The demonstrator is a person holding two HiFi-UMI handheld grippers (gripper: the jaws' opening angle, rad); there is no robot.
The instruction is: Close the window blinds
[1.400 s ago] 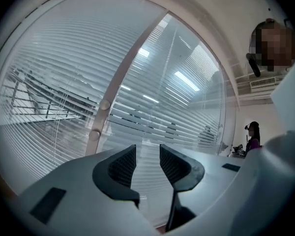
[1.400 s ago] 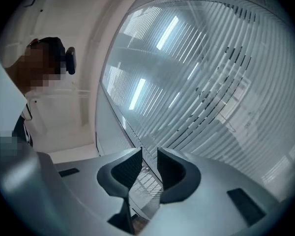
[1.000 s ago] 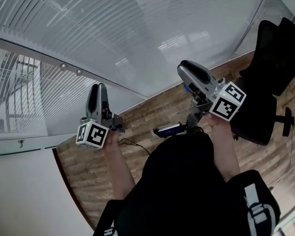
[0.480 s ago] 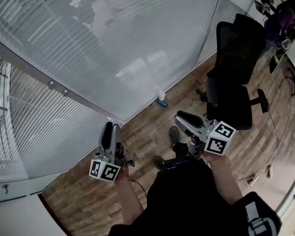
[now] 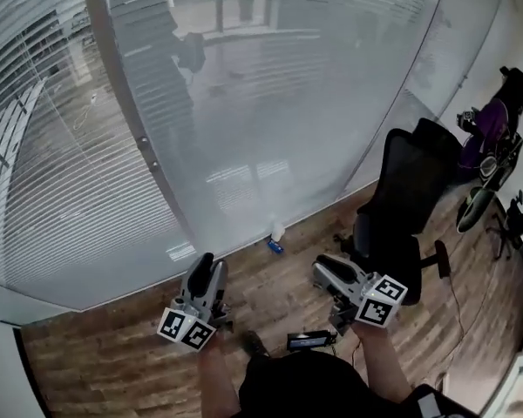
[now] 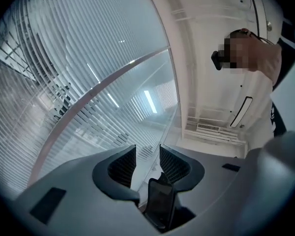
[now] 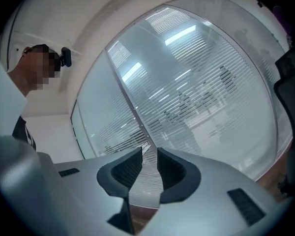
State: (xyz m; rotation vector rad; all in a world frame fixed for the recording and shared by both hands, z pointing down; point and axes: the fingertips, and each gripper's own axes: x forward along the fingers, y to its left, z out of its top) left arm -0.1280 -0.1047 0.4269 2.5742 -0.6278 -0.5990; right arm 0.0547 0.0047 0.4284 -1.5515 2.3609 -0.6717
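White slatted blinds point(image 5: 270, 103) hang behind a curved glass wall that fills the upper head view, split by a grey upright post point(image 5: 135, 120). The slats on the right pane look flatter than those on the left. My left gripper point(image 5: 206, 268) is low at centre-left and points toward the glass, well short of it. In the left gripper view its jaws point(image 6: 147, 154) stand open with only the blinds point(image 6: 64, 82) showing beyond. My right gripper point(image 5: 322, 273) is beside it, also open point(image 7: 149, 154), aimed at the blinds point(image 7: 201, 92). Neither touches anything.
A black office chair point(image 5: 401, 198) stands close to my right gripper. A small bottle point(image 5: 277, 231) and a blue item point(image 5: 275, 246) lie on the wooden floor point(image 5: 113, 373) by the glass. Another person point(image 5: 492, 124) sits at far right.
Both grippers have dropped lower in the head view and drawn back from the glass. The view now takes in much more of the window, and the chair sits nearer the middle.
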